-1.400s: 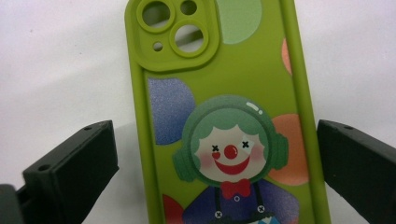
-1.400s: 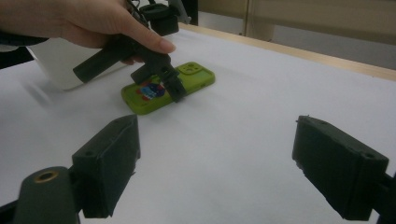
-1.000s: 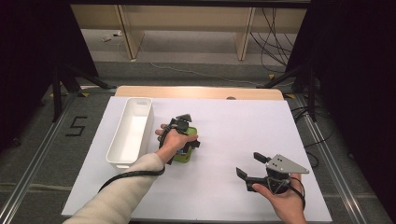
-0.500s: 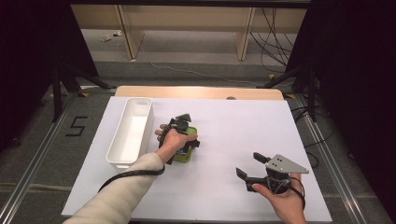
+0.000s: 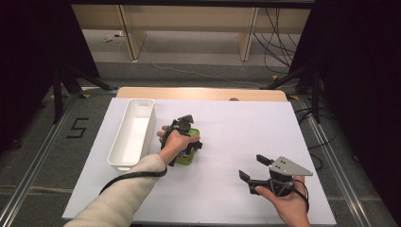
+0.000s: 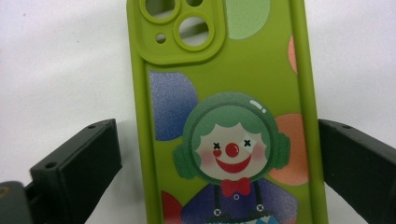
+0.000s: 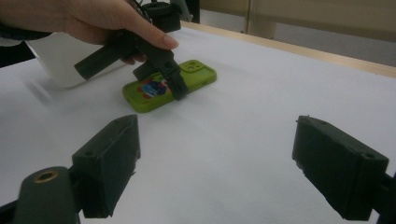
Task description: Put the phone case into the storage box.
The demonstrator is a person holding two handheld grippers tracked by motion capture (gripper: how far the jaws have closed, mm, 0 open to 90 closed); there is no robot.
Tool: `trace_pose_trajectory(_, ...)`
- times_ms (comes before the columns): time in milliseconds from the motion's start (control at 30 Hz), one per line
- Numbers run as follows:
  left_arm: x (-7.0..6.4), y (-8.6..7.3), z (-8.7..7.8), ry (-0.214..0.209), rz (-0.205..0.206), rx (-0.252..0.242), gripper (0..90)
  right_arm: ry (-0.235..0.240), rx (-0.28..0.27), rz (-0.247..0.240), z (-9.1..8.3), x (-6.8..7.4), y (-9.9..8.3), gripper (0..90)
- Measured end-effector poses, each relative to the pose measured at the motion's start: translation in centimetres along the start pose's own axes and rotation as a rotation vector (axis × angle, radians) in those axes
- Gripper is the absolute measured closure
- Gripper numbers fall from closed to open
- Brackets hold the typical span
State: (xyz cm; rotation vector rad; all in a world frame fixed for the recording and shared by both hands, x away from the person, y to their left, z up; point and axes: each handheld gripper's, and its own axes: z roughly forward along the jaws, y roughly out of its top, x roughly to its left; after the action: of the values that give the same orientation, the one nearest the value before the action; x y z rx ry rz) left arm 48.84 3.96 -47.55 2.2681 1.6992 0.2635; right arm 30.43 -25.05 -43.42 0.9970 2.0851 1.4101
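Little is changing over the last second: the left gripper (image 5: pixel 186 137) is still straddling the lime-green clown-print silicone phone case (image 6: pixel 224 112), jaws apart; right gripper (image 5: pixel 257 170) waiting open.

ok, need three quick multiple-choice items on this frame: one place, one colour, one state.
1. Where is the white bin relative to the phone case?
A. to its left
B. to its right
C. on top of it

2. What is the phone case's main colour?
A. red
B. green
C. black

3. How are the left tongs set?
A. open, straddling the case
B. shut beside it
C. lifted off the table

Answers:
1 A, bin lies at the table's left.
2 B, green body.
3 A, a gap shows at one jaw.
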Motion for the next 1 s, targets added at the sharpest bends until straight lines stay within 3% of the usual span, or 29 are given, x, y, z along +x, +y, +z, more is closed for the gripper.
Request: trace_pose_trajectory(1000,-0.11,0.05,-0.35,-0.003,0.007,0.003,9.4,0.005,0.005,0.005,0.1,0.06,-0.06,16.3)
